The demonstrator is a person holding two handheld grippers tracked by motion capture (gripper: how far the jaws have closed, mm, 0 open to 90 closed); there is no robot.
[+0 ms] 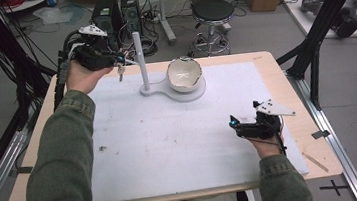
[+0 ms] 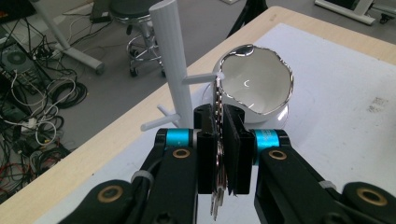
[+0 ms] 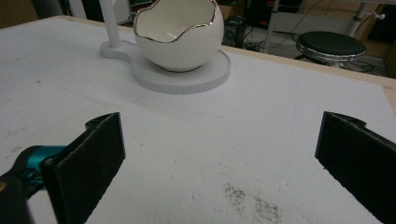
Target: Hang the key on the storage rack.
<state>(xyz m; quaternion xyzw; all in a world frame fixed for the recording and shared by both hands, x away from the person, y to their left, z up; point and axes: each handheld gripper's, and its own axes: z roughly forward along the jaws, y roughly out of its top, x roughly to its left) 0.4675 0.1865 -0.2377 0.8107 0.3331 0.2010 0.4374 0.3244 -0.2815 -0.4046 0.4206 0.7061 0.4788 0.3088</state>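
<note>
My left gripper is shut on a bunch of keys, which hangs below its jaws. The key ring rises from the jaws to the tip of the upper peg of a white stand; I cannot tell whether it is hooked over the peg. In the high view the left gripper is at the table's far left beside the stand's post, with the keys dangling. A white egg-shaped bowl sits on the stand's round base. My right gripper rests open and holds nothing at the near right.
A white mat covers most of the wooden table. The stand has a lower peg. A dark smudge marks the mat ahead of the right gripper. A stool, computer towers and cables sit on the floor beyond the far edge.
</note>
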